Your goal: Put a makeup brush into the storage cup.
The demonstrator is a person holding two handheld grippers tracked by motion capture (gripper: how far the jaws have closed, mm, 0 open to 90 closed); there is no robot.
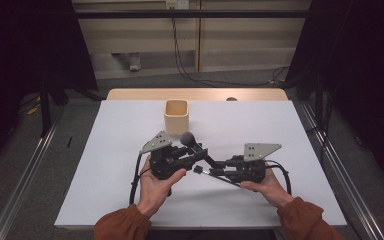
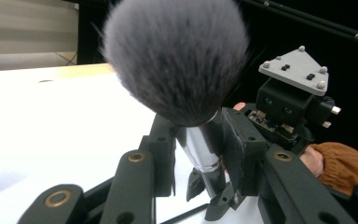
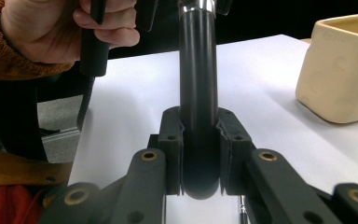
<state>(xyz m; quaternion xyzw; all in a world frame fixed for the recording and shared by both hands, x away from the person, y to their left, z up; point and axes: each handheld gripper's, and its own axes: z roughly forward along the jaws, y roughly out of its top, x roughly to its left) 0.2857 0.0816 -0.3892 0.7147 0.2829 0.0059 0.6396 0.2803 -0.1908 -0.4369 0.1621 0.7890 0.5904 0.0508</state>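
In the high view, we are seeing the left tool (image 1: 200,151) and the right tool (image 1: 219,168) meeting above the middle of the white bench (image 1: 110,150). Between them is lying the large make-up brush with a grey bristle head, chrome collar and black handle (image 1: 188,138), its head pointing toward the square cream ceramic cup (image 1: 176,116) standing just beyond. A thin black stick (image 1: 215,175) is showing below the tools.

In the left gripper view, the left tool (image 2: 200,140) is standing partly closed, its jaws bracketing the brush (image 2: 177,56) at the chrome collar; we cannot tell whether both pads are pressing. The right tool's body (image 2: 289,107) is sitting behind.

In the right gripper view, the right tool (image 3: 199,140) is clamping narrowly on the rounded end of the black handle (image 3: 198,93), both pads touching. The cup (image 3: 340,70) is standing at right.
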